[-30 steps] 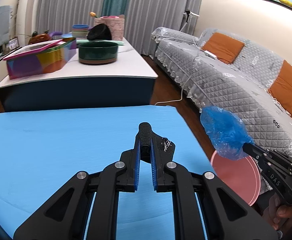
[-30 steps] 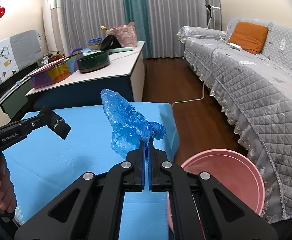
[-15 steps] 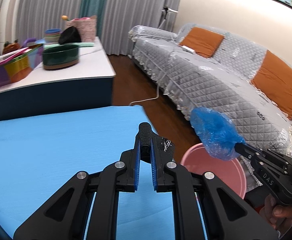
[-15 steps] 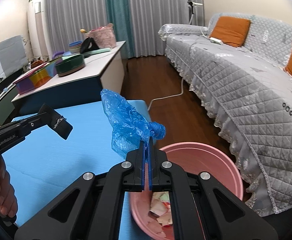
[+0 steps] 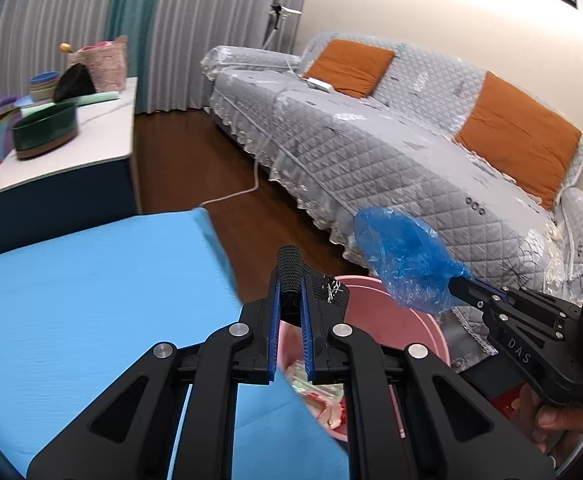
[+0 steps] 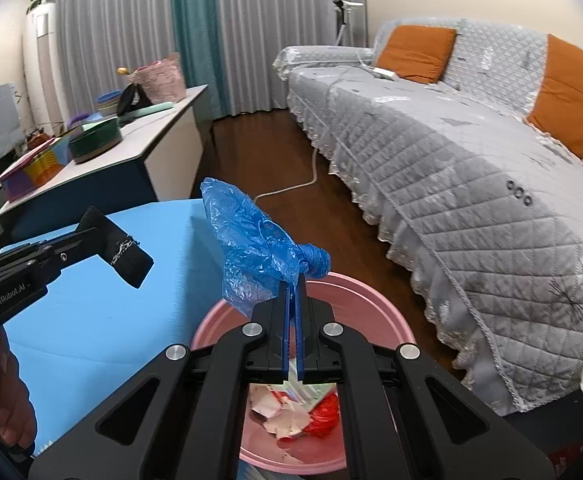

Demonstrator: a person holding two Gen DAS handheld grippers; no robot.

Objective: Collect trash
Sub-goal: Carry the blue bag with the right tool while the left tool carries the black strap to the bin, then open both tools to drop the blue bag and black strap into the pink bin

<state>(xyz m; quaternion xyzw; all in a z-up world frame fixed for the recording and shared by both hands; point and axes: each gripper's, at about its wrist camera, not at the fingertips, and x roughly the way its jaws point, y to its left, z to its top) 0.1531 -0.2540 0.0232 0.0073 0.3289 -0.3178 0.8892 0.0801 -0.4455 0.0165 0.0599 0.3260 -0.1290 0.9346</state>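
Observation:
My right gripper [image 6: 296, 280] is shut on a crumpled blue plastic bag [image 6: 257, 250] and holds it above the near rim of a pink bin [image 6: 375, 314] with paper and red scraps inside. The bag [image 5: 405, 266] and bin [image 5: 431, 332] also show in the left wrist view. My left gripper [image 5: 290, 264] is shut on a black folded strap [image 5: 325, 288] with white threads, at the right edge of the blue table [image 5: 91, 304], next to the bin. The strap [image 6: 125, 250] shows at the left in the right wrist view.
A grey quilted sofa [image 6: 471, 168] with orange cushions runs along the right. A white side table [image 5: 71, 152] at the back left holds a green bowl, a colourful box and other items. A white cable [image 6: 291, 188] lies on the wooden floor.
Both grippers have moved right, off the blue table toward the pink bin. The blue bag now hangs over the bin, whose contents have come into view. The strap is now at the table's edge.

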